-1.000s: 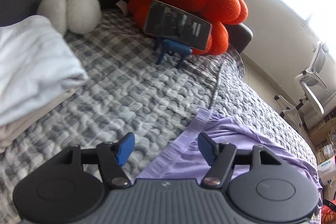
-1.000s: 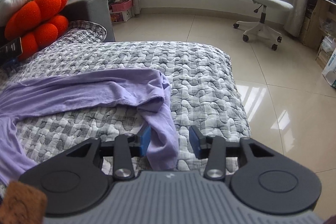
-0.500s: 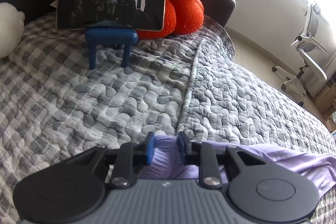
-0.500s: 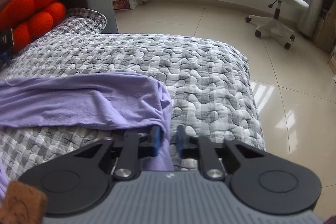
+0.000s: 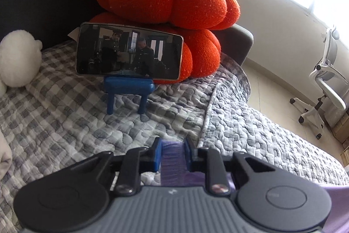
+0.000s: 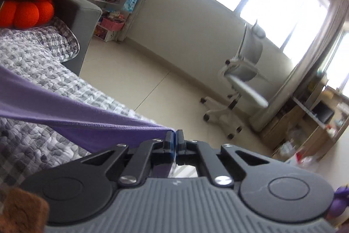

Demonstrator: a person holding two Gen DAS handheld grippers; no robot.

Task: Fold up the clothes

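Now the left gripper (image 5: 173, 151) is closed narrowly on a fold of the purple garment (image 5: 173, 162), just above the grey quilt (image 5: 250, 134) near its ridge. Likewise the right gripper (image 6: 176, 141) pinches the purple garment (image 6: 87, 123) tightly; the cloth is stretched in the air above the quilt's (image 6: 32, 58) floor-side edge.

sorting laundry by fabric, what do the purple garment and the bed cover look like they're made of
Purple garment: looks like thin, matte knit jersey, probably cotton or a blend; it stretches smooth and taut from the right tool.
Bed cover: looks like quilted cotton, matte, with a grey-white check and puffy stitched bubbles suggesting padding.
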